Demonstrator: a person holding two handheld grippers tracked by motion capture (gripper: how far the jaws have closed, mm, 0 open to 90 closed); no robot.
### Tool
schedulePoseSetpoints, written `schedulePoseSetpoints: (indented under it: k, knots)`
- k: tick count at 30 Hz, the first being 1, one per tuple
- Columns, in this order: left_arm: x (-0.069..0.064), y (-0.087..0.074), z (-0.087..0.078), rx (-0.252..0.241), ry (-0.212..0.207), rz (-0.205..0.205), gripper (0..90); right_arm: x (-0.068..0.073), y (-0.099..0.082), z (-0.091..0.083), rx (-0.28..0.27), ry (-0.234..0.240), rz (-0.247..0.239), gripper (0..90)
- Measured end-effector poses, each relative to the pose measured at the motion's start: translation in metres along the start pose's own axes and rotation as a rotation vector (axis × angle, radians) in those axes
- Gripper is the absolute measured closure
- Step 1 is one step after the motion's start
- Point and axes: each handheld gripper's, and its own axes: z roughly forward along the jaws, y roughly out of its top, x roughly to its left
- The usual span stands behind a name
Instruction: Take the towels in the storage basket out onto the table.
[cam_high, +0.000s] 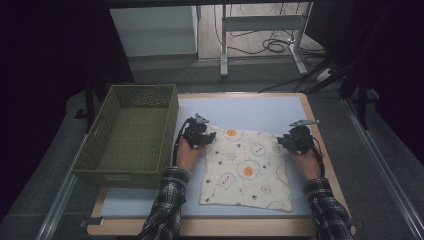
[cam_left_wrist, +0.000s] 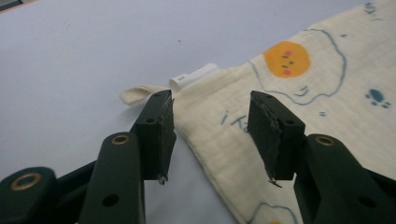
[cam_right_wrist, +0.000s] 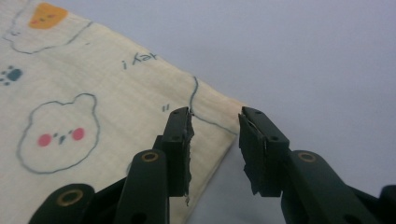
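Note:
A cream cloth (cam_high: 245, 170) printed with fried eggs and bears lies flat on the pale blue table top (cam_high: 250, 107). My left gripper (cam_high: 210, 136) sits at the cloth's far left corner. In the left gripper view its jaws (cam_left_wrist: 210, 100) stand apart astride that corner (cam_left_wrist: 205, 107), near a white label (cam_left_wrist: 192, 74) and a small loop (cam_left_wrist: 133, 93), pads not pressing. My right gripper (cam_high: 281, 140) is at the far right corner. In the right gripper view its jaws (cam_right_wrist: 215, 114) straddle the cloth's corner (cam_right_wrist: 219, 116) with a gap on both sides.
A green woven basket (cam_high: 167, 125) stands empty at the left, close beside my left hand. The table's wooden edge (cam_high: 320, 135) runs just right of my right hand. Desk legs and cables (cam_high: 265, 40) lie on the floor beyond the table.

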Motion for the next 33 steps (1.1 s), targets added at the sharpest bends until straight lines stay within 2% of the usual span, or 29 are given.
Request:
schedulePoseSetpoints:
  k: [2, 8, 14, 16, 19, 21, 22, 23, 24, 26, 28, 31, 32, 33]
  knots:
    - [0.004, -0.002, 0.004, 0.003, 0.010, -0.005, 50.6, -0.001, 0.003, 0.007, 0.017, -0.018, -0.022, 63.3]
    - [0.010, -0.006, 0.011, 0.002, 0.022, -0.029, 48.7, -0.003, 0.009, 0.017, 0.032, -0.038, -0.023, 62.5]
    - [0.012, -0.004, 0.016, 0.013, 0.029, -0.035, 46.9, -0.004, 0.014, 0.021, 0.054, -0.048, -0.045, 62.1]
    - [0.012, -0.003, 0.016, 0.016, 0.023, -0.033, 47.0, -0.005, 0.015, 0.021, 0.061, -0.042, -0.035, 64.1]
    - [0.011, -0.003, 0.016, 0.016, -0.022, -0.044, 59.6, -0.005, 0.015, 0.020, 0.065, -0.011, -0.008, 76.0]
    - [0.009, -0.003, 0.015, 0.019, -0.046, -0.053, 71.9, -0.001, 0.015, 0.019, 0.079, -0.005, -0.013, 85.1]
    - [0.009, -0.003, 0.015, 0.019, -0.046, -0.053, 77.2, -0.001, 0.015, 0.019, 0.079, -0.005, -0.013, 85.1]
    - [0.008, -0.003, 0.014, 0.022, -0.048, -0.045, 77.2, 0.001, 0.016, 0.019, 0.084, -0.010, -0.026, 85.7]
    - [0.007, -0.003, 0.014, 0.024, -0.058, -0.036, 85.7, 0.002, 0.016, 0.018, 0.086, -0.019, -0.033, 86.2]
    - [0.004, -0.002, 0.012, 0.025, -0.047, -0.024, 87.1, 0.003, 0.016, 0.017, 0.085, -0.018, -0.037, 86.5]
    - [0.005, -0.001, 0.009, 0.013, -0.057, -0.036, 87.6, 0.004, 0.017, 0.014, 0.075, -0.017, -0.042, 86.5]
    - [0.005, 0.002, -0.003, -0.012, -0.060, -0.043, 87.7, 0.004, 0.019, 0.005, 0.046, 0.006, -0.049, 86.5]
    - [0.005, 0.003, -0.007, -0.014, -0.055, -0.037, 87.8, 0.005, 0.021, -0.003, 0.025, 0.014, -0.056, 86.4]
    - [0.003, 0.003, -0.011, -0.020, -0.055, -0.037, 87.8, 0.005, 0.021, -0.003, 0.025, 0.014, -0.056, 86.4]
